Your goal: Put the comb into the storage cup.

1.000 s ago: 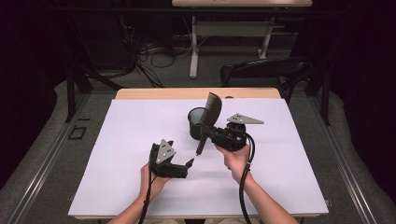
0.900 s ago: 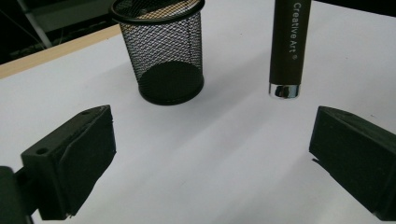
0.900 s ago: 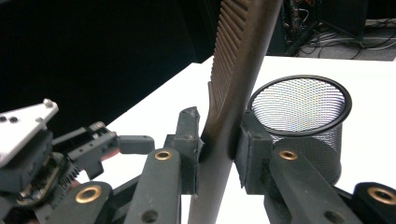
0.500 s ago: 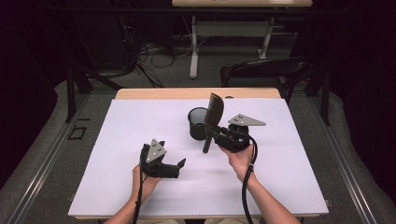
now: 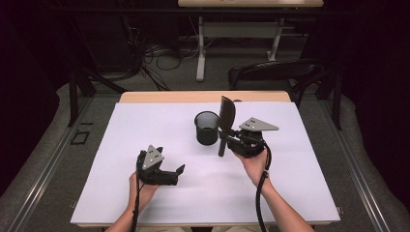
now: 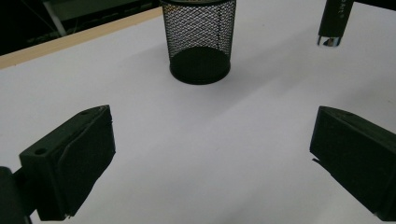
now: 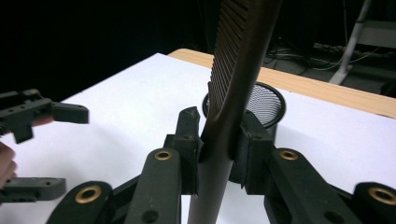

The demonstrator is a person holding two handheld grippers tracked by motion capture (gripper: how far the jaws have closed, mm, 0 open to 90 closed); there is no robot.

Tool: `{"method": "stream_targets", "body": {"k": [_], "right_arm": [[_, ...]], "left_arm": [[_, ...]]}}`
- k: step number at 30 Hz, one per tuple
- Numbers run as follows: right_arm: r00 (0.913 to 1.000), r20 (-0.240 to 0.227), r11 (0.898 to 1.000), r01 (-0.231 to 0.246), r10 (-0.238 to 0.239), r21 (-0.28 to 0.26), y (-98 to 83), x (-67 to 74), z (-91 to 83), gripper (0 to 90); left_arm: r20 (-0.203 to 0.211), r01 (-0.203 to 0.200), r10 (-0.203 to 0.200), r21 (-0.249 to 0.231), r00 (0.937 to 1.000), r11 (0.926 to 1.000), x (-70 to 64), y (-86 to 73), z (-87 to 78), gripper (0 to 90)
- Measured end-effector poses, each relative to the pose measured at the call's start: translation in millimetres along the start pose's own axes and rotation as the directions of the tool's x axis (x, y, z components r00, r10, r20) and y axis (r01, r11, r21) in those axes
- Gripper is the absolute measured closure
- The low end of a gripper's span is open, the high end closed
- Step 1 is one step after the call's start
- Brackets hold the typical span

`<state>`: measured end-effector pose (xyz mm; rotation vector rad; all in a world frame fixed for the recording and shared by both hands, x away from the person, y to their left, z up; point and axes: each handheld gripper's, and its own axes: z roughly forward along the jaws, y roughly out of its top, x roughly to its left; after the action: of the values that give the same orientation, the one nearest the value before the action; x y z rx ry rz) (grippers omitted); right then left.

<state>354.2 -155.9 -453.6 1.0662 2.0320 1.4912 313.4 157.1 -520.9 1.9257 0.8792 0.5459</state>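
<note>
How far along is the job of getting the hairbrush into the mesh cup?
Done: the right gripper has its jaws shut on the hairbrush, lifted clear of the white table. In hand: the brush is held roughly upright, handle end down, beside the mesh cup. Left: it is not yet in the cup. The left gripper is open, holding nothing.

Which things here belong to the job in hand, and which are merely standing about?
In the job:
hairbrush, clamped in the right gripper
mesh cup
left gripper, jaws open

Standing about:
chair
cables on the floor
desk legs
</note>
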Motion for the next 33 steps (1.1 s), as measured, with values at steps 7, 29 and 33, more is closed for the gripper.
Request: {"method": "stream_targets", "body": {"k": [7,29,33], "right_arm": [[0.9995,0.020,1.000,0.023,-0.023,0.013,1.5,-3.7,-3.6,73.3],[0.9961,0.068,0.998,0.056,-0.055,-0.010,15.2,-17.0,-18.9,73.3],[0.9957,0.073,0.998,0.058,-0.057,-0.014,18.6,-19.3,-21.1,73.3]], "left_arm": [[-0.020,0.008,-0.008,0.006,0.9998,1.0000,6.2,-6.3,-6.9,0.2],[-0.014,-0.044,0.044,0.000,0.9990,0.9990,7.0,-4.0,-1.2,0.1],[-0.016,-0.042,0.042,-0.001,0.9990,0.9991,7.6,-4.0,-0.8,0.1]]}}
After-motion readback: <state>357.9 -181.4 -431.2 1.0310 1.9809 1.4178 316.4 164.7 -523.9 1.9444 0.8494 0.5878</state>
